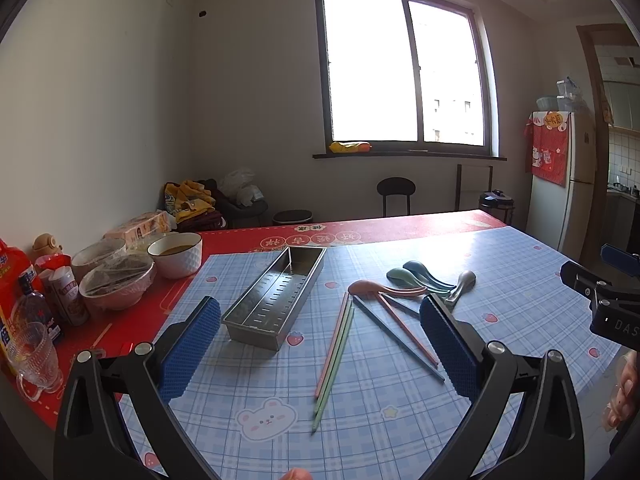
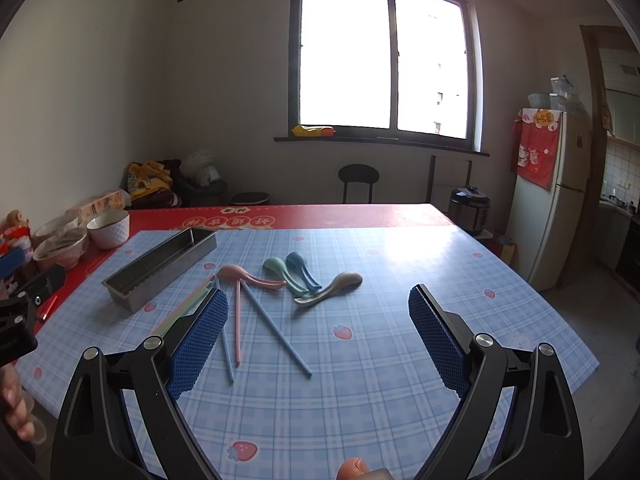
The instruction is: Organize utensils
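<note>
On the checked tablecloth [image 1: 520, 300], the metal tray [image 1: 276, 296] sits toward the left edge, chopsticks [image 1: 336, 356] and spoons [image 1: 416, 276] loose mid-table, while left gripper [image 1: 320, 344] and right gripper [image 2: 318, 336] hover wide and empty, so nothing seems sorted yet and the next move is probably pinching one chopstick.

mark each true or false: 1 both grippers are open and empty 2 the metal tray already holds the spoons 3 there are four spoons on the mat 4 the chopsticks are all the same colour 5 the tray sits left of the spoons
1. True: the left gripper and right gripper are open, holding nothing.
2. False: the metal tray is empty; the spoons lie on the mat.
3. True: pink spoon, green spoon, blue spoon, grey spoon.
4. False: the chopsticks are pink, green and blue.
5. True.
</note>
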Demonstrator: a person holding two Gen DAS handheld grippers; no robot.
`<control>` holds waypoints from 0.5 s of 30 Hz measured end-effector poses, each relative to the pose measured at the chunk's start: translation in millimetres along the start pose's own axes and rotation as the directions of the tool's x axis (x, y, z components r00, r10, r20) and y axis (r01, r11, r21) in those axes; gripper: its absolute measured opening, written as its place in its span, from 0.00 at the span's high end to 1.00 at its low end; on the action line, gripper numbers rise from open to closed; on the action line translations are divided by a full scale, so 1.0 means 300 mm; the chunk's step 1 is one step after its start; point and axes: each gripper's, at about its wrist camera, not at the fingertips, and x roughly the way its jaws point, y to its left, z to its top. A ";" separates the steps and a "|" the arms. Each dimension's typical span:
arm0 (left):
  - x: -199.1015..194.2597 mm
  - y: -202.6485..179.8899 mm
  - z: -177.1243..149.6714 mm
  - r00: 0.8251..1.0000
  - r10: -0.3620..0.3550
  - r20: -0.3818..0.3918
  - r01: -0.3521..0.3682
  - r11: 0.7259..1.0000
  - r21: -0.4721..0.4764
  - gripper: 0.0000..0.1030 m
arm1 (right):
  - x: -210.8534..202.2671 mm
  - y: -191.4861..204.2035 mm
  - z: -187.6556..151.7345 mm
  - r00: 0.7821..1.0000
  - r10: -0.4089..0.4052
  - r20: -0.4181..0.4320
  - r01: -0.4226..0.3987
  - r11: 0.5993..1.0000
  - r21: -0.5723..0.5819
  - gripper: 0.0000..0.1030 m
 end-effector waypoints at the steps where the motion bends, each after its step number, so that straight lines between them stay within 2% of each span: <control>1: -0.005 0.000 -0.005 1.000 0.000 0.003 0.000 1.000 -0.001 0.05 | 0.001 0.002 -0.003 1.000 0.000 0.001 0.000 1.000 0.000 0.14; 15: -0.033 0.000 0.025 1.000 -0.001 0.007 0.001 1.000 -0.004 0.05 | 0.006 -0.009 0.002 1.000 -0.006 0.001 0.006 1.000 0.002 0.14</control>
